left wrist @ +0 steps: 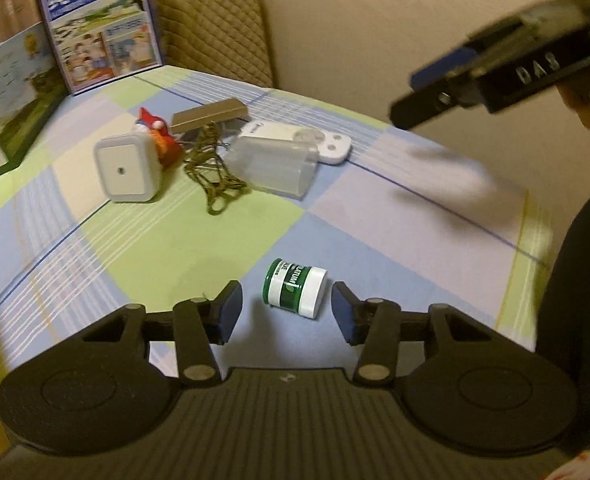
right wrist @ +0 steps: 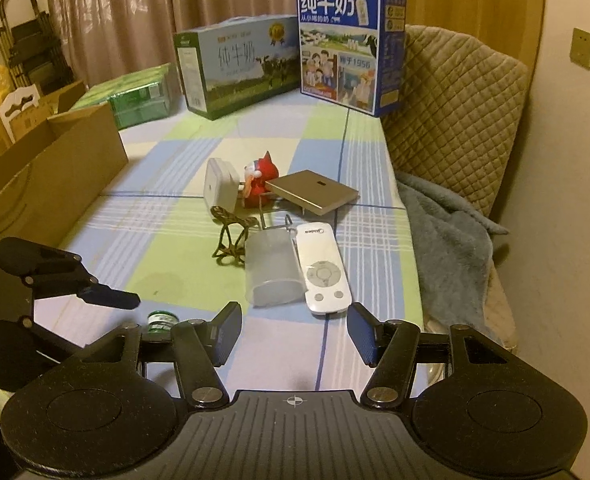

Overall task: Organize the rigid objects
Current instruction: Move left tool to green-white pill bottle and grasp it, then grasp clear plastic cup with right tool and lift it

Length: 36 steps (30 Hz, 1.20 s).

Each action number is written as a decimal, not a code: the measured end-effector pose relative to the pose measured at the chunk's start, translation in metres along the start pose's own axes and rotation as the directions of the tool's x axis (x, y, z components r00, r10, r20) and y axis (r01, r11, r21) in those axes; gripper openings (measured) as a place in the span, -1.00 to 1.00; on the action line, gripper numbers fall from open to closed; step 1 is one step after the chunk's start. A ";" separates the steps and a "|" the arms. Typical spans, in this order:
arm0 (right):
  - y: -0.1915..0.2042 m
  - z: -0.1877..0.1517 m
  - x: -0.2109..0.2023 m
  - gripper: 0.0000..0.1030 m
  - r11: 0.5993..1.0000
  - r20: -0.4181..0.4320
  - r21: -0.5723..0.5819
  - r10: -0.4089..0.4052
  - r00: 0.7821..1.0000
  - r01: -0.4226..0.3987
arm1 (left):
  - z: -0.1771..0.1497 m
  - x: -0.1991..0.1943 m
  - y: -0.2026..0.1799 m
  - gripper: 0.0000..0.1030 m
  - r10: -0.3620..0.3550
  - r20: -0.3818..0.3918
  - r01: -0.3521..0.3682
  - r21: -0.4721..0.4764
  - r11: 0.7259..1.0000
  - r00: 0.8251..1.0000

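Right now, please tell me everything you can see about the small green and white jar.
The small jar lies on its side on the checked cloth, apart from the other things. It has a green lid, a white body that looks like plastic and a green label with white letters. It lies between the open fingers of the left gripper, and neither pad touches it.

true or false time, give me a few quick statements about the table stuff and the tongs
1. The small green jar lies on its side between the left tongs' open fingers. True.
2. The right tongs grip the white remote. False: they are empty; the remote lies on the cloth.
3. The clear plastic container lies beside the remote. True.
4. The red figurine sits inside the cardboard box. False: it stands on the cloth by the white square device.
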State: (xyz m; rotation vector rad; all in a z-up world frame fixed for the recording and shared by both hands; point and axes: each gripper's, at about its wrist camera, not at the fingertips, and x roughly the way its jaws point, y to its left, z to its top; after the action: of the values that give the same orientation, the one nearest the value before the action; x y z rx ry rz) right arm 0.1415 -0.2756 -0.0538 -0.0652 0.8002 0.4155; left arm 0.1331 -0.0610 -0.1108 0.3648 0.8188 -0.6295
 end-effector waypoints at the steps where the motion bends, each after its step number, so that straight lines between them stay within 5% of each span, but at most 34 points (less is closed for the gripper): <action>1: -0.001 0.001 0.004 0.08 1.000 -0.002 -0.005 0.000 1.000 0.000 | 0.001 0.004 0.000 -0.17 -0.009 -0.004 0.009 0.015 1.000 1.000; 6: -0.004 0.001 0.019 0.08 1.000 -0.012 -0.005 -0.003 1.000 0.003 | 0.004 0.017 0.001 -0.43 -0.030 -0.031 0.032 0.066 0.997 0.999; 10: -0.003 0.002 0.029 0.08 1.000 -0.030 -0.025 -0.006 1.000 0.005 | 0.006 0.015 0.008 -0.48 -0.038 -0.019 0.038 0.003 0.999 0.999; 16: 0.001 0.011 0.049 0.08 0.999 -0.046 -0.051 0.004 0.999 -0.007 | -0.005 0.001 0.031 -0.48 0.107 -0.038 -0.112 -0.176 0.978 0.994; 23: 0.018 0.026 0.091 0.08 0.994 -0.083 -0.108 0.024 0.996 -0.033 | -0.019 -0.005 0.048 -0.48 0.218 -0.027 -0.217 -0.265 0.940 0.976; 36: 0.038 0.030 0.140 0.03 0.988 -0.172 -0.148 -0.065 0.983 0.039 | -0.027 -0.004 0.053 -0.48 0.207 0.001 -0.197 -0.298 0.934 0.978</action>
State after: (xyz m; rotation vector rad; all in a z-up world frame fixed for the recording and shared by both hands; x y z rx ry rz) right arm 0.2337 -0.1876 -0.1282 -0.2603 0.9404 0.4214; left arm 0.1499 -0.0050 -0.1212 0.1609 0.8187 -0.3120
